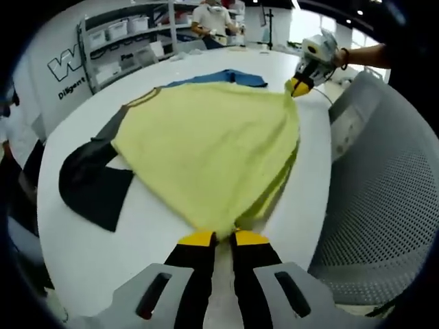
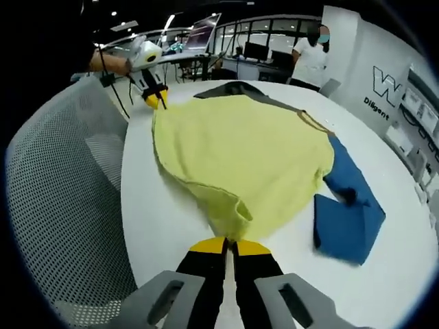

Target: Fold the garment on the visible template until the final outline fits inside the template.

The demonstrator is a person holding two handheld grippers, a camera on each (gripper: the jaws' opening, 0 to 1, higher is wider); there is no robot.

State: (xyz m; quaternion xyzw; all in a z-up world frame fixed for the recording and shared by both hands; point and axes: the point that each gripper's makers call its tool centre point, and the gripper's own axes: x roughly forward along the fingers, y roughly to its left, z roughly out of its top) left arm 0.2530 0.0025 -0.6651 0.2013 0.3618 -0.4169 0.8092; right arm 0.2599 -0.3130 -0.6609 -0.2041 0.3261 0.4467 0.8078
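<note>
A yellow shirt (image 1: 206,151) lies spread on the round white table (image 1: 89,253). It has a black sleeve (image 1: 92,181) on one side and a blue sleeve (image 1: 226,77) on the other. My left gripper (image 1: 224,238) is shut on the near hem corner. In that view my right gripper (image 1: 300,86) pinches the far hem corner. In the right gripper view, my right gripper (image 2: 230,245) is shut on the bunched yellow shirt (image 2: 240,151) edge. The blue sleeve (image 2: 350,212) lies to the right, and the left gripper (image 2: 156,98) holds the far corner.
A white mesh chair (image 1: 384,178) stands close against the table edge beside both grippers; it is the same mesh chair (image 2: 62,192) at the left of the right gripper view. Shelves with bins (image 1: 123,34) and a person (image 1: 212,17) are beyond the table.
</note>
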